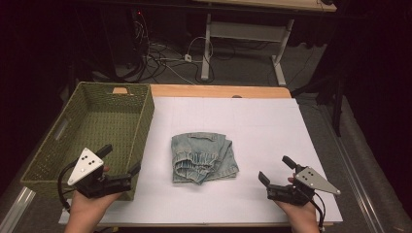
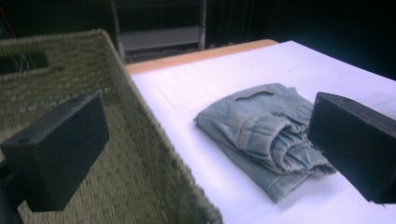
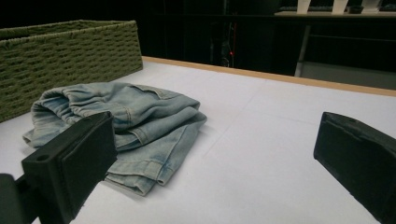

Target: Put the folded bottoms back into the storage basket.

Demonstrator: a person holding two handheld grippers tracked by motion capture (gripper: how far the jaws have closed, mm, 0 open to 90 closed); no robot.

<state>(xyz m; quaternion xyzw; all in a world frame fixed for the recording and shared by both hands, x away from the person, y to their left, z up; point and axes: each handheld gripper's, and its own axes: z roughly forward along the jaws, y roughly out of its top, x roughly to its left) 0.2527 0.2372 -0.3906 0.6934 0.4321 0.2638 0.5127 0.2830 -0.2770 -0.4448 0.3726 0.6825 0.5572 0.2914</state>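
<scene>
1. The green wicker basket [image 1: 142, 121] is cut off at its near left corner by the left gripper [image 1: 121, 167].
2. The folded denim garment [image 1: 204, 158] lies mid-table on white paper [image 1: 272, 126], waistband far, folded cuffs near.
3. It sits between the left gripper and the right gripper [image 1: 278, 172]; both are spread wide, holding nothing, well apart from it.

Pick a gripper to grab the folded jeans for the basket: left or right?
Left, probably. The left gripper is open beside the basket, so the jeans would travel toward it. The right gripper is open too, at a similar gap, but on the side away from the basket.
</scene>
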